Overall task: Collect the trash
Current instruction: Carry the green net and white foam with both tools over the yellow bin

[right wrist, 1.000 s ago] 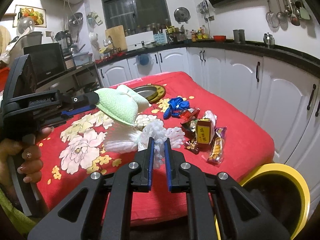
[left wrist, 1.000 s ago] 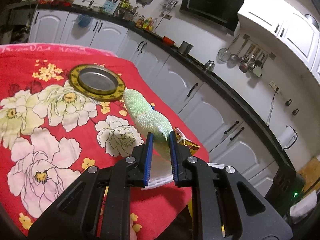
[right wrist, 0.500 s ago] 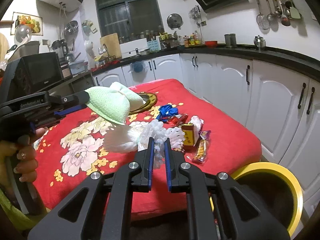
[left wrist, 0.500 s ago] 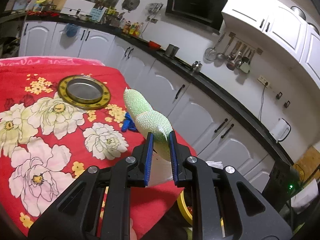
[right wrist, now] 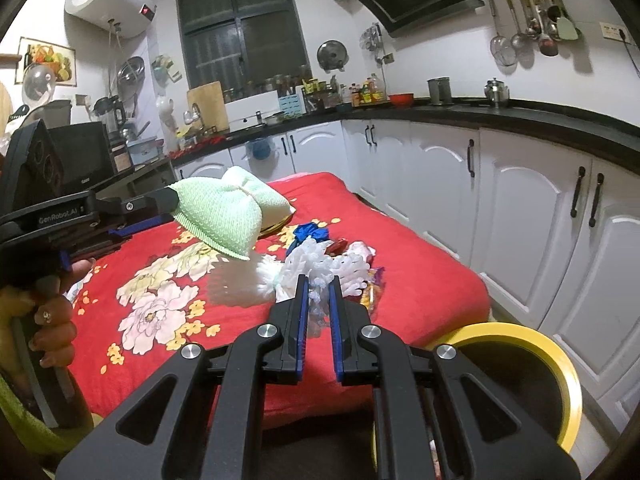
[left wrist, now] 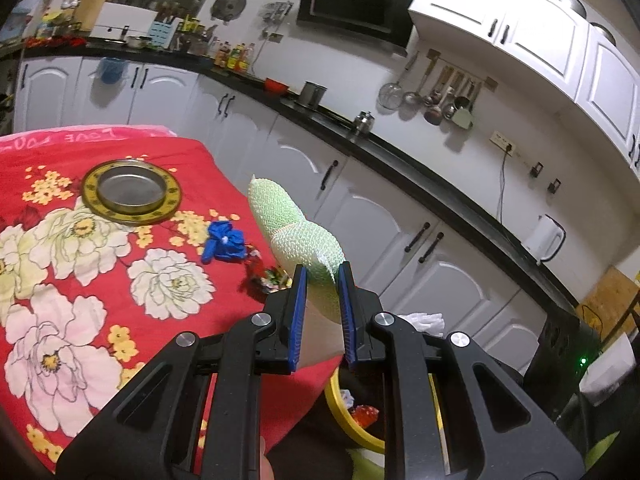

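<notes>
My left gripper [left wrist: 322, 280] is shut on a green foam net sleeve [left wrist: 288, 220], held in the air past the table's right edge; the sleeve also shows in the right wrist view [right wrist: 218, 216]. My right gripper [right wrist: 319, 284] is shut on a white foam net [right wrist: 320, 264], held above the table's near edge. A yellow-rimmed trash bin [right wrist: 516, 336] stands on the floor at the table's corner; it shows below the left gripper [left wrist: 340, 404] with trash inside. A blue wrapper [left wrist: 223, 240] and several snack wrappers [right wrist: 370, 280] lie on the red flowered tablecloth [left wrist: 80, 280].
A round metal plate with a gold rim [left wrist: 130, 192] sits at the far part of the table. White kitchen cabinets [right wrist: 520, 208] under a black counter run along the right, close to the table. A black device [left wrist: 560, 344] stands to the right of the bin.
My left gripper has moved right and up with the green sleeve, away from the table and over the bin. My right gripper has lifted slightly with the white net.
</notes>
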`<control>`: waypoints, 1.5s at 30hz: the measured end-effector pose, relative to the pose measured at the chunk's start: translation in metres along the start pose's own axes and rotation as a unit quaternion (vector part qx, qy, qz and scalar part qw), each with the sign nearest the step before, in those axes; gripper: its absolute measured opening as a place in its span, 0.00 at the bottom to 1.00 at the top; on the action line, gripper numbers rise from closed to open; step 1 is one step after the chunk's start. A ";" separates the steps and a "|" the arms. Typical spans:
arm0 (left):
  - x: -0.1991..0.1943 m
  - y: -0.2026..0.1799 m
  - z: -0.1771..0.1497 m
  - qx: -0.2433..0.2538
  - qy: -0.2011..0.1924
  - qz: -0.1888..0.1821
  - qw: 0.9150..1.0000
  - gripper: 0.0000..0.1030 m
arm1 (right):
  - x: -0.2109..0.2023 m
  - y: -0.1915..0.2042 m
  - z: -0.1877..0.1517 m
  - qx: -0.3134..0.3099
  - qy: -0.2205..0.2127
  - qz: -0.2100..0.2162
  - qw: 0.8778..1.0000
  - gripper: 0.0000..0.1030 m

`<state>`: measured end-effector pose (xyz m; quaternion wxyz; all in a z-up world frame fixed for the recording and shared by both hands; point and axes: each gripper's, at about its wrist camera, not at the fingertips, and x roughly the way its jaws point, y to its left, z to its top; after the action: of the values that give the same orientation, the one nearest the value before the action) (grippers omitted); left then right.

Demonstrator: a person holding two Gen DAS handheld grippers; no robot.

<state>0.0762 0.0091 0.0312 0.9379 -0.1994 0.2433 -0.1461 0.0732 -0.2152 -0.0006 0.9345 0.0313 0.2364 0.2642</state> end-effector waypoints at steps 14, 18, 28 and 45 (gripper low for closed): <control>0.017 -0.041 -0.007 0.032 0.019 -0.038 0.999 0.10 | -0.032 -0.026 -0.007 0.017 -0.018 -0.030 0.999 0.10; 0.023 -0.053 -0.010 0.040 0.024 -0.047 0.998 0.10 | -0.040 -0.034 -0.010 0.018 -0.023 -0.041 0.999 0.10; 0.043 -0.081 -0.022 0.062 0.048 -0.068 0.995 0.10 | -0.059 -0.061 -0.022 0.037 -0.024 -0.072 0.996 0.10; 0.077 -0.120 -0.051 0.102 0.093 -0.102 0.985 0.10 | -0.080 -0.102 -0.052 0.066 -0.007 -0.132 0.989 0.10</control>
<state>0.0931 -0.1401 0.0129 0.9068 -0.1123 0.2918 -0.2827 0.0388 -0.3471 -0.0318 0.9587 0.0631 0.2490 0.1223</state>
